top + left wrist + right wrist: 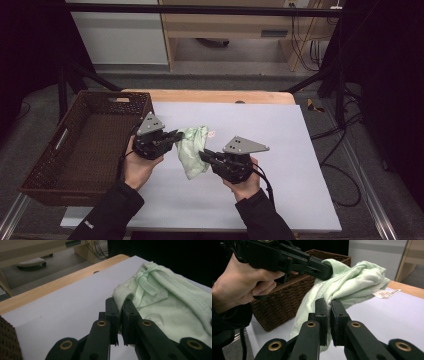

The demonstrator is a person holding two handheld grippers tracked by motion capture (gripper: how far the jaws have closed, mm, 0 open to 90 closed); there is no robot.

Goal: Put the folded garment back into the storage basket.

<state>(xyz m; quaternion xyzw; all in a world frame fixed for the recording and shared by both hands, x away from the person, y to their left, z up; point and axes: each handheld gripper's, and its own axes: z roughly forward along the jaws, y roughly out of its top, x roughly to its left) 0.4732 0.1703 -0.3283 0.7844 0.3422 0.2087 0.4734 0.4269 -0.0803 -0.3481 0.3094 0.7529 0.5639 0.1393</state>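
A crumpled pale green cloth (192, 150) hangs lifted over the white table sheet (280, 130), held between both grippers. My left gripper (176, 135) is shut on the cloth's upper left edge; its own view shows a fold of the cloth (160, 305) pinched between the black jaws of that gripper (119, 305). At the cloth's lower right, my right gripper (203, 154) is shut on it too. Seen from the right gripper (328, 305), the cloth (347, 282) drapes from the left gripper (325, 271) down to its own jaws. A white label (386, 293) sticks out of the cloth.
A dark brown woven basket (55, 165) stands at the table's left edge, close beside the left hand. The wooden table edge (220, 96) runs along the far side. Cables (340, 150) trail over the floor at the right.
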